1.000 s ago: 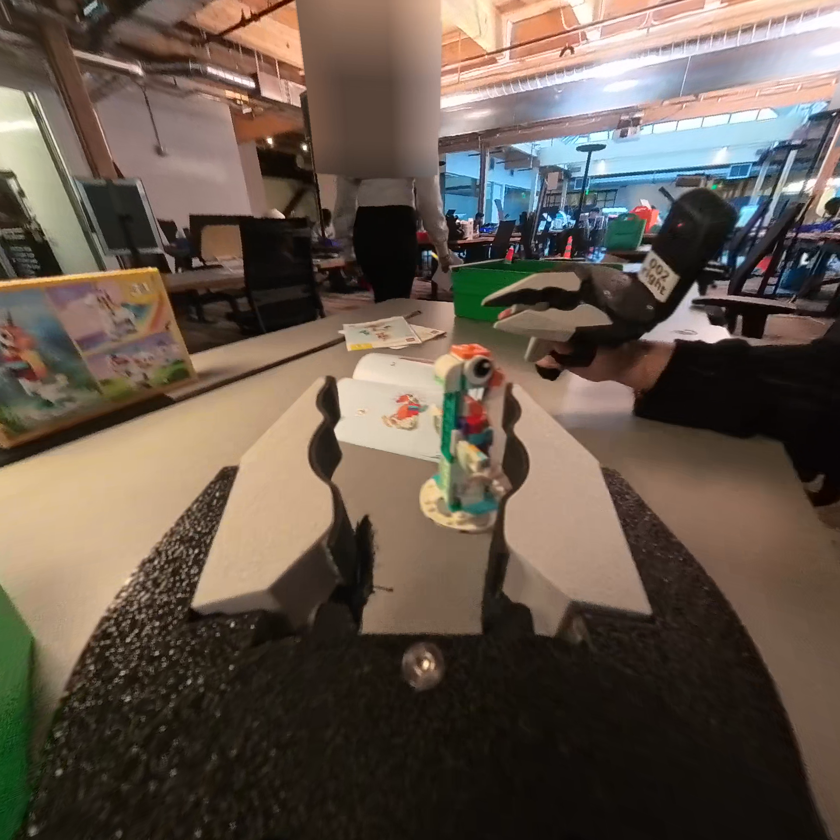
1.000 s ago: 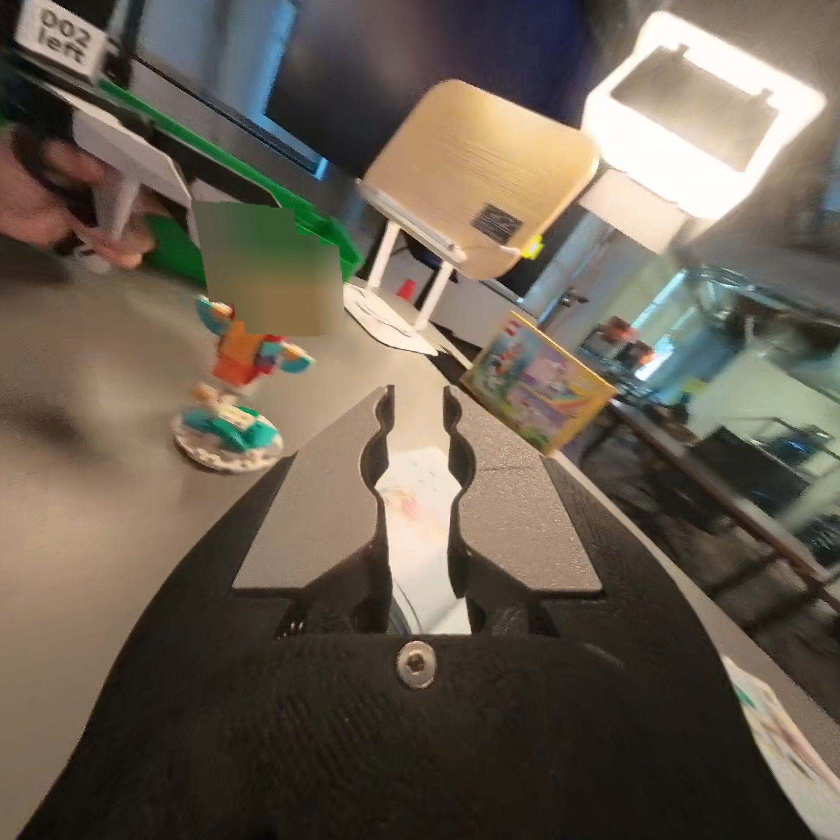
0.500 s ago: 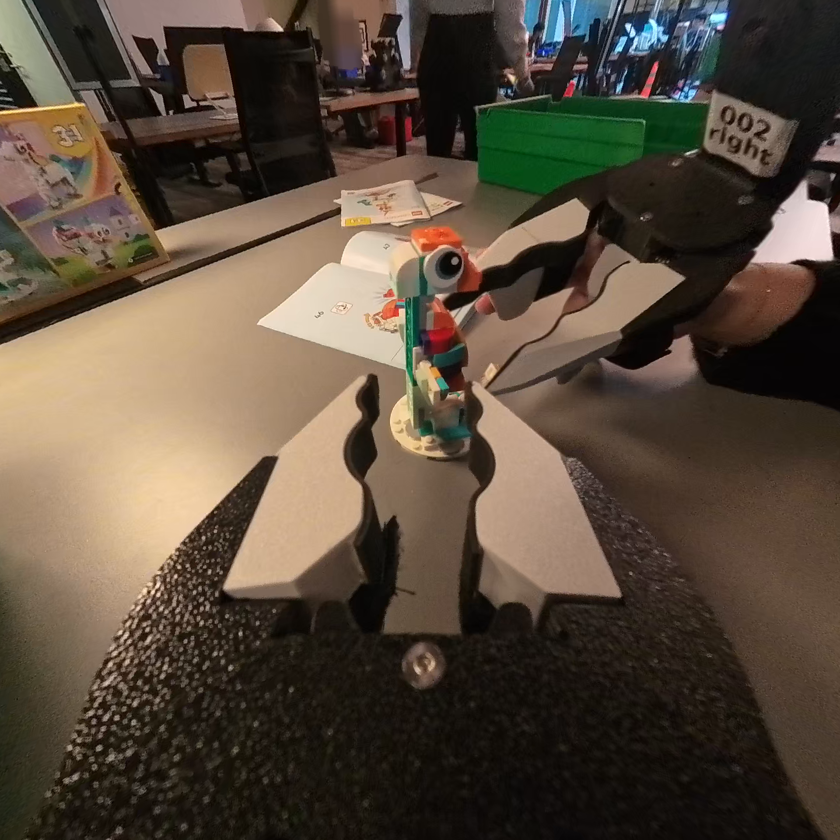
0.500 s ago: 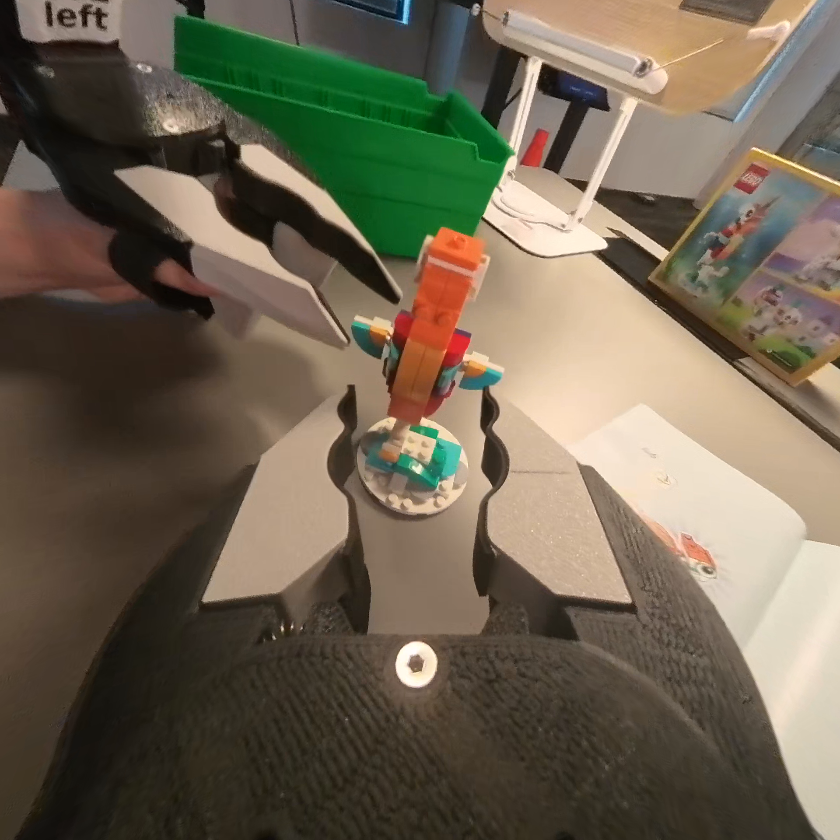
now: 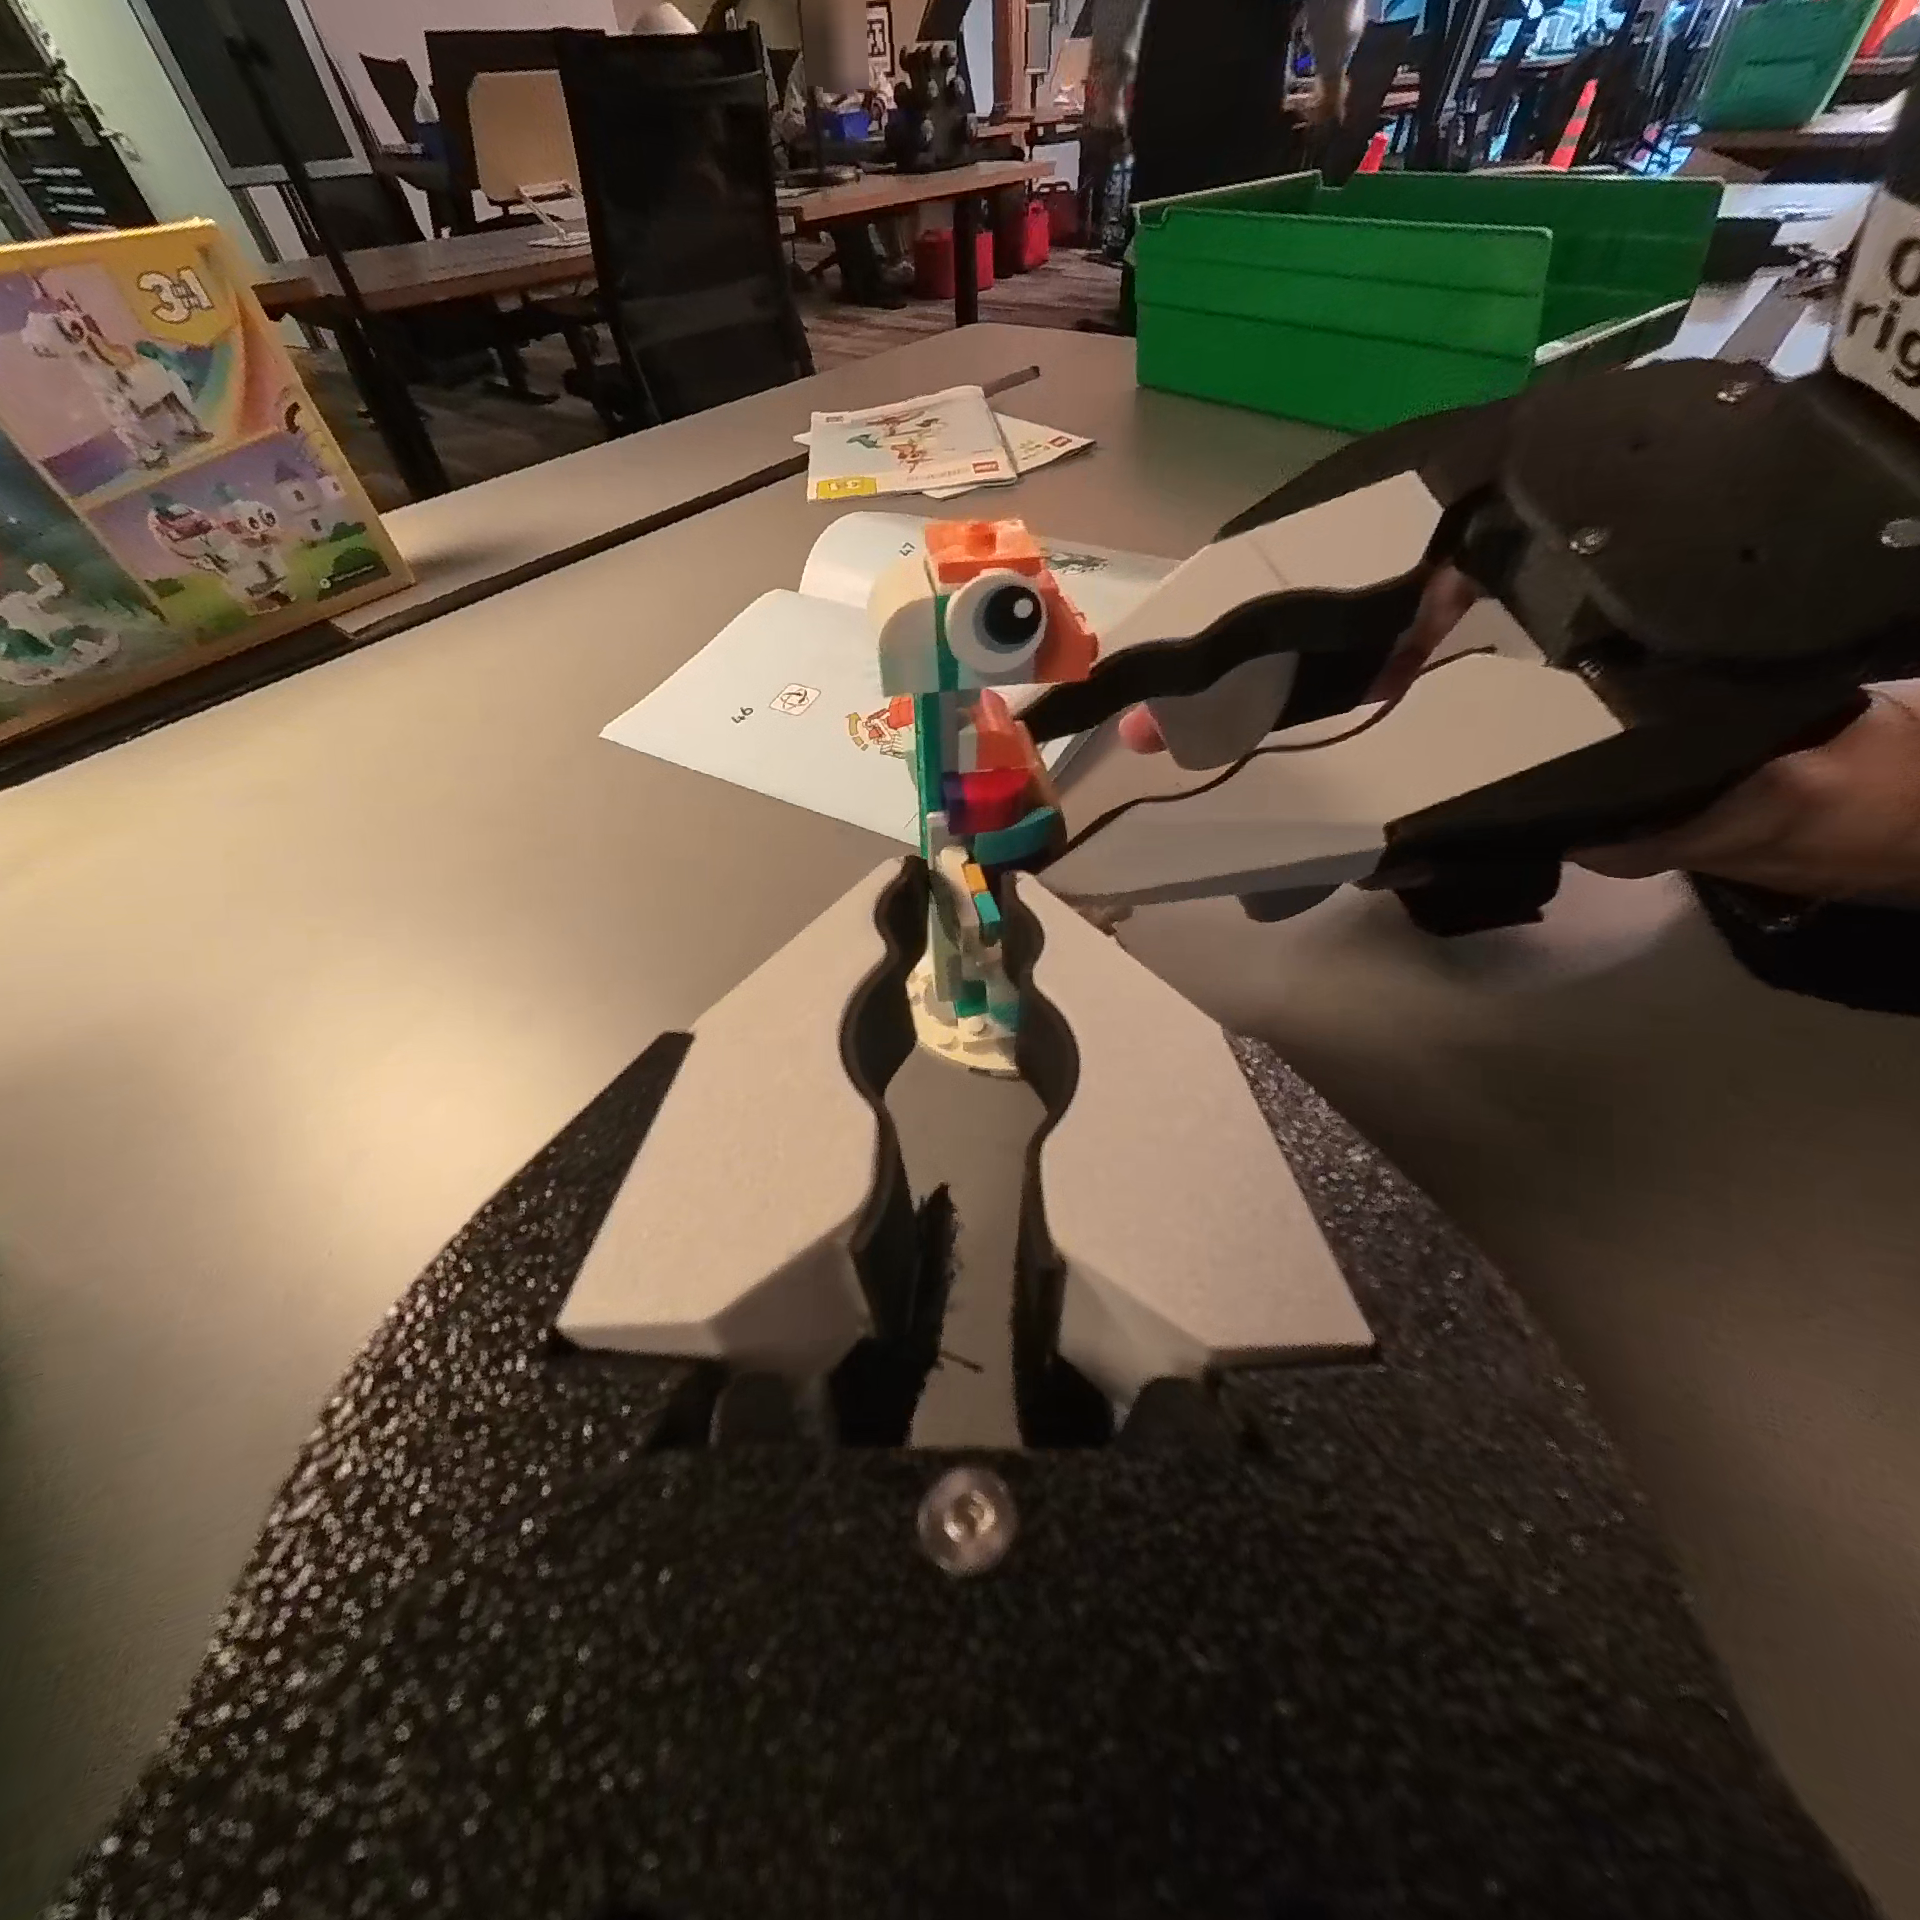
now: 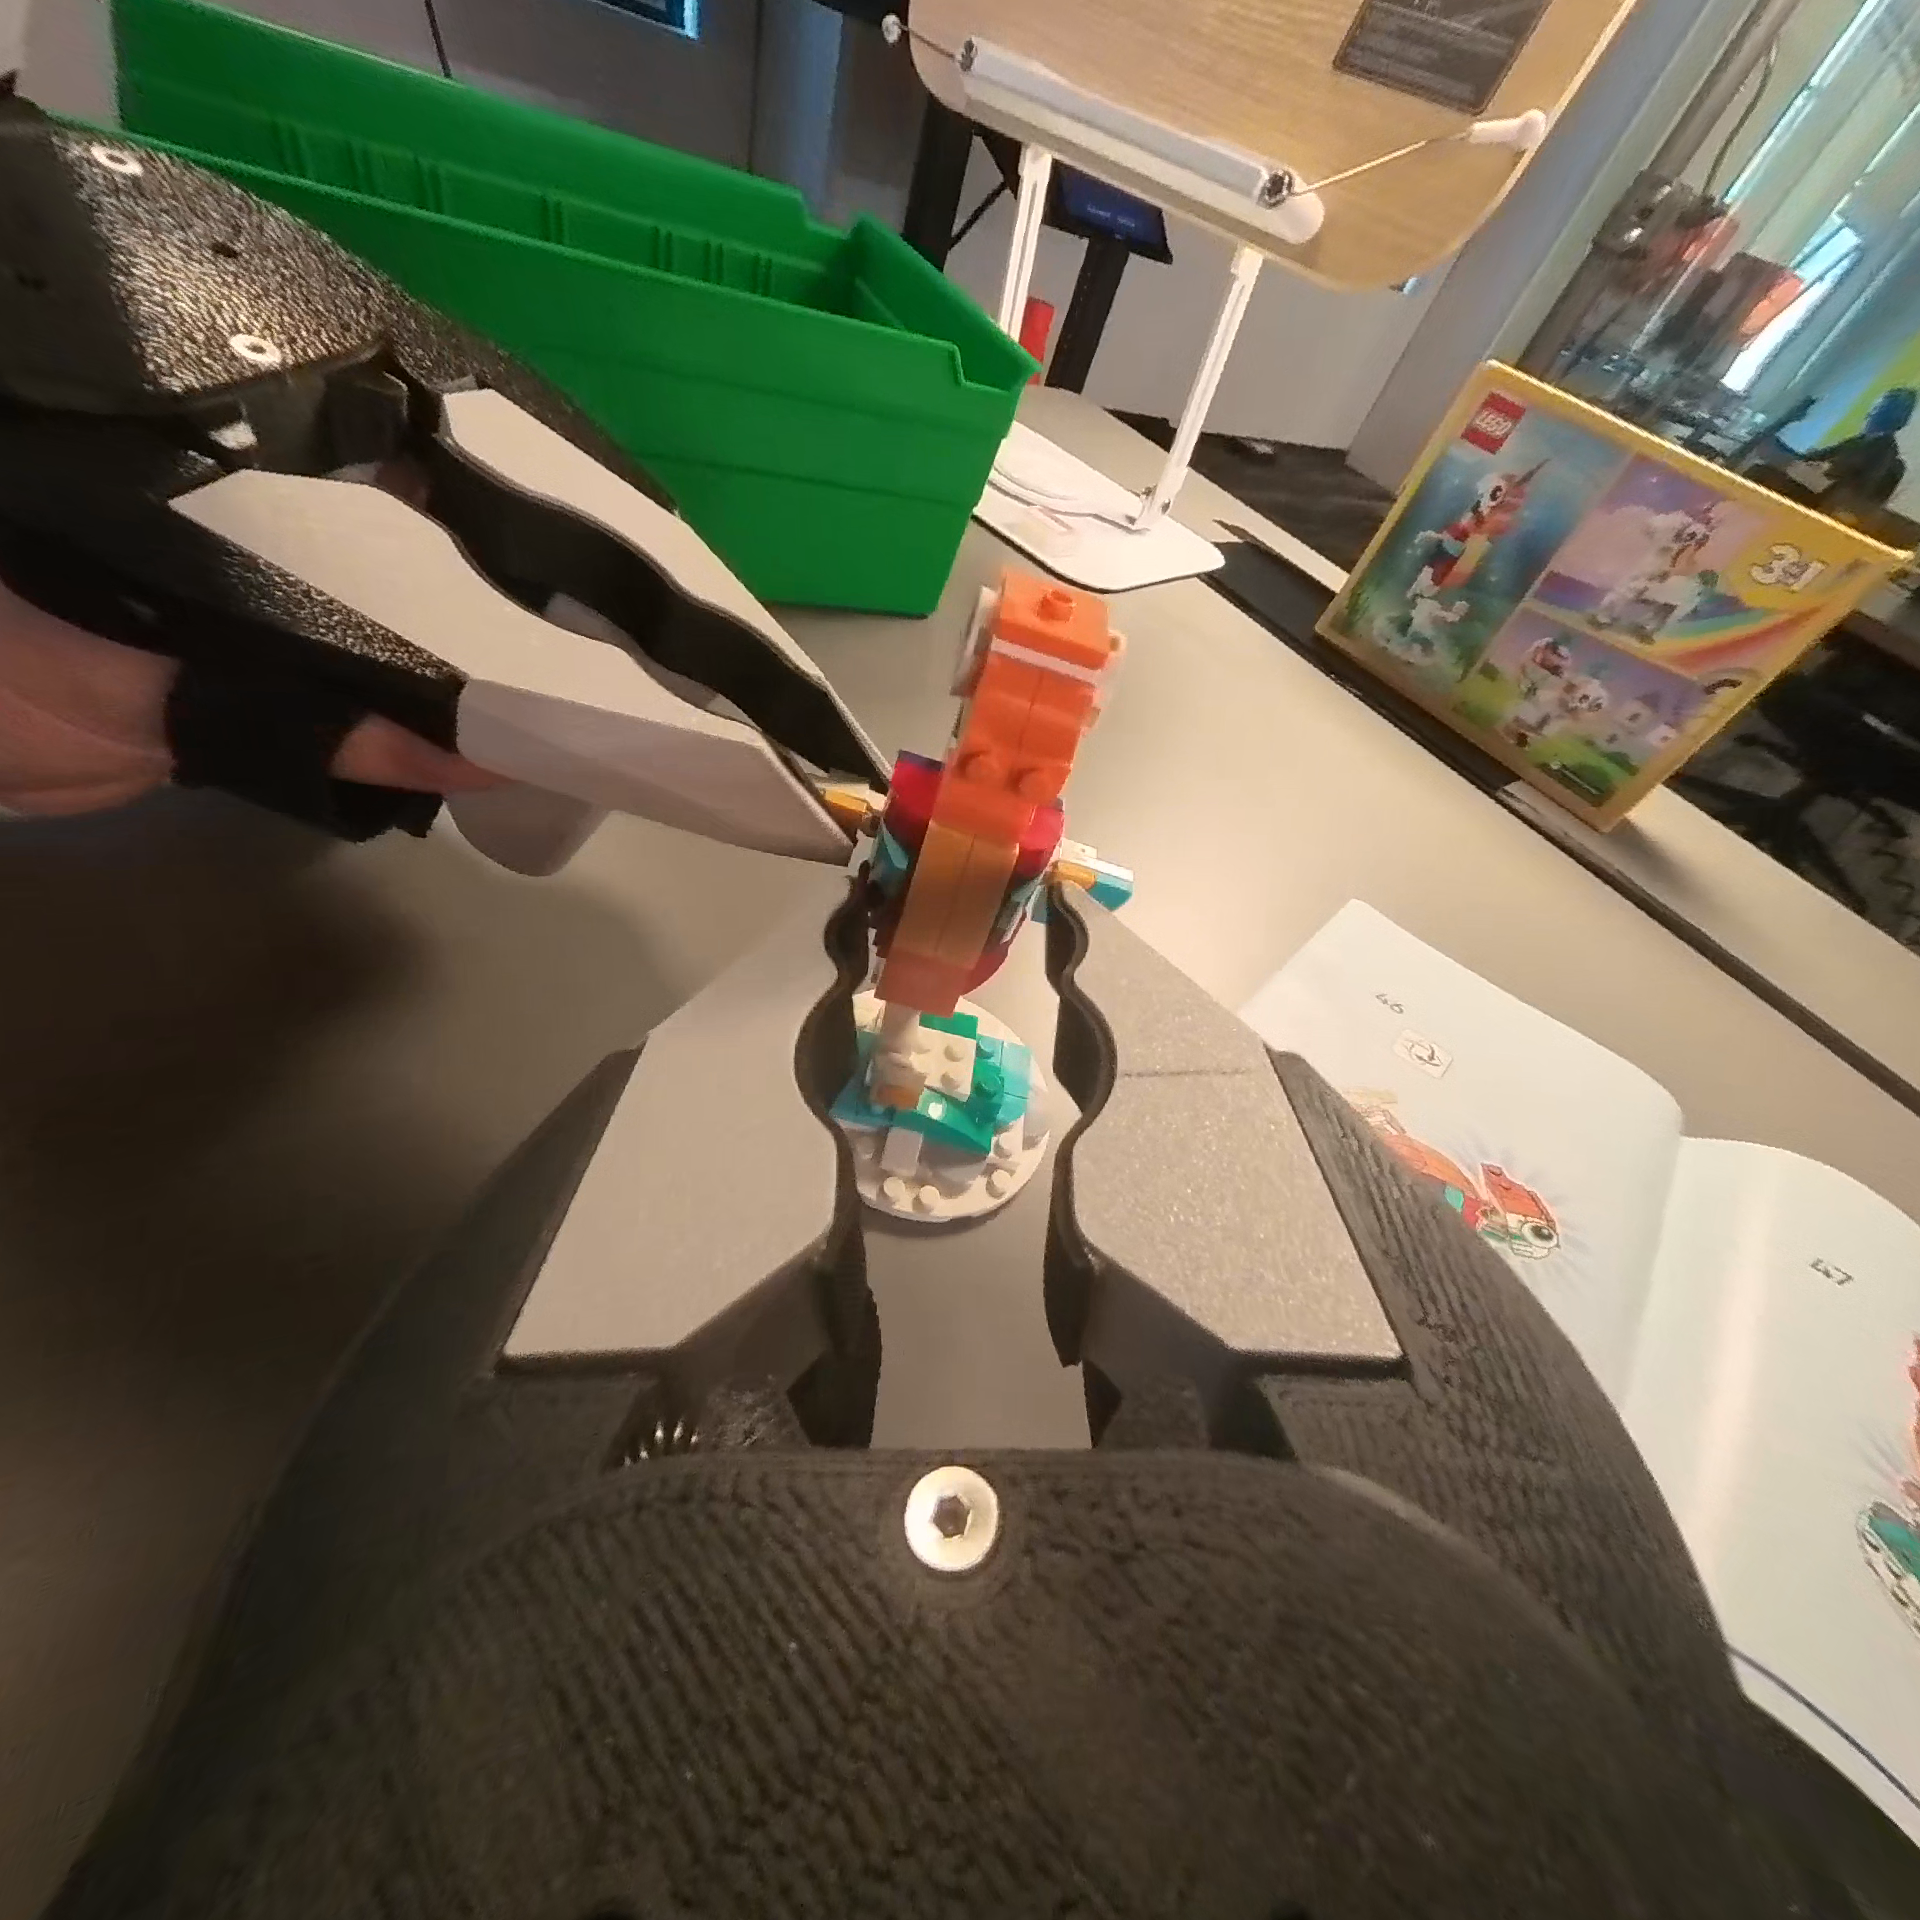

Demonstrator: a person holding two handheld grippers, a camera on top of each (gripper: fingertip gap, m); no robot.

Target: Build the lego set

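Observation:
The lego model (image 5: 982,623), an orange-headed figure with a big eye on a white round base (image 6: 935,1174), stands upright on the grey table. My left gripper (image 5: 961,883) has its jaws narrowed onto the model's small side wing, low on the body. It shows coming from the left in the right wrist view (image 6: 862,805), tips pinching that wing. My right gripper (image 6: 956,914) is open, its fingers on either side of the model's lower body with small gaps. It reaches in from the right in the left wrist view (image 5: 1039,795).
A green bin (image 5: 1340,312) stands behind the model. The set's box (image 6: 1600,623) stands at the table's edge. An open instruction booklet (image 6: 1507,1195) lies beside the model, with leaflets (image 5: 914,447) farther back. A white stand (image 6: 1091,520) holds a wooden board. The grippers are tip to tip, or close to it.
Both grippers have moved in to the model. The left jaws have narrowed onto its wing. The right jaws opened, then came around the body.

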